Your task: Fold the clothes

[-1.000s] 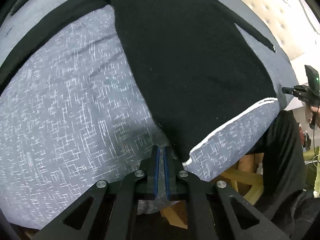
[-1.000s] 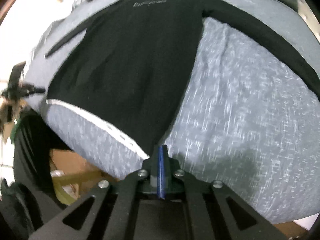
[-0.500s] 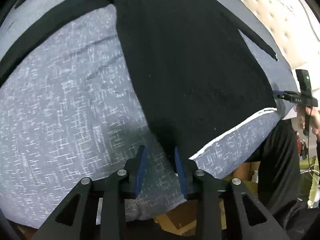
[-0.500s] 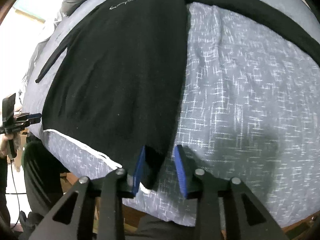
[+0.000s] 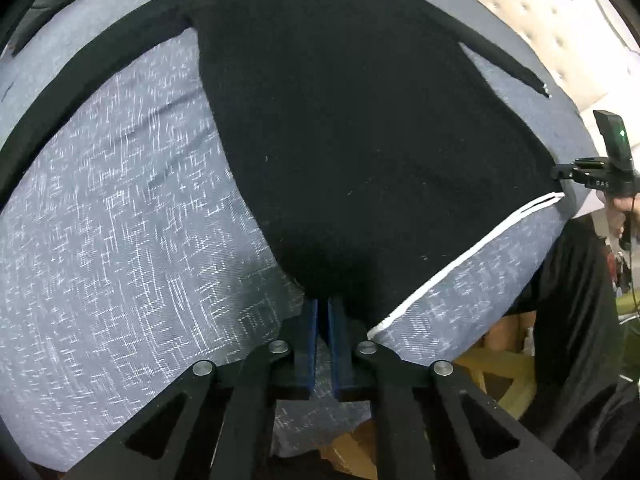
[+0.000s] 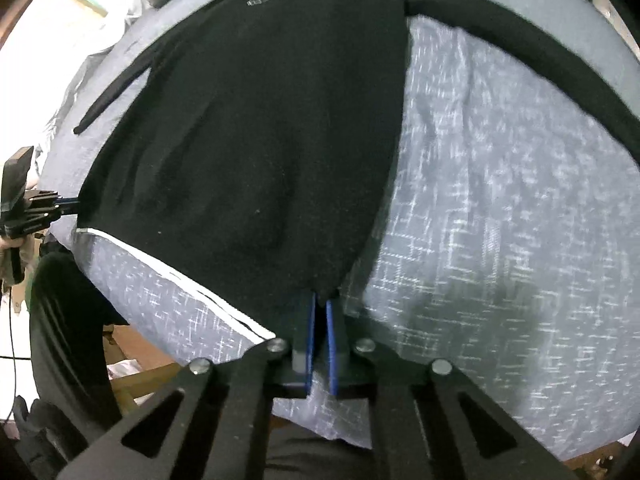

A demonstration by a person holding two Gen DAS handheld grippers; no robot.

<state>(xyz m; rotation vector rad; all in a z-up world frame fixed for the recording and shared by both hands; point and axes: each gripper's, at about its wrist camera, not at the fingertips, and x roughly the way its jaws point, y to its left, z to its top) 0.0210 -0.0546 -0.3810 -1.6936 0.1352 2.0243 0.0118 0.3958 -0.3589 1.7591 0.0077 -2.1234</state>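
A black long-sleeved sweater (image 5: 360,140) lies spread flat on the grey-blue bed cover (image 5: 120,240), neck far from me, white-striped hem near. My left gripper (image 5: 322,306) is at the hem's left corner, its jaws closing tight with black cloth pinched between the blue pads. My right gripper (image 6: 319,300) is at the hem's right corner of the sweater (image 6: 260,140), its jaws also closing onto the cloth. Each view shows the other gripper at the far hem corner: the right gripper (image 5: 556,174) and the left gripper (image 6: 76,202).
Both sleeves stretch outward across the bed cover (image 6: 500,220). A cream quilted headboard (image 5: 540,20) stands at the upper right. The person's black trouser leg (image 5: 572,300) is at the bed's near edge, with a wooden frame (image 5: 500,372) below.
Half a second ago both grippers stood open at the hem corners. Now both have shut on the cloth. The left gripper has shifted a little along the hem.
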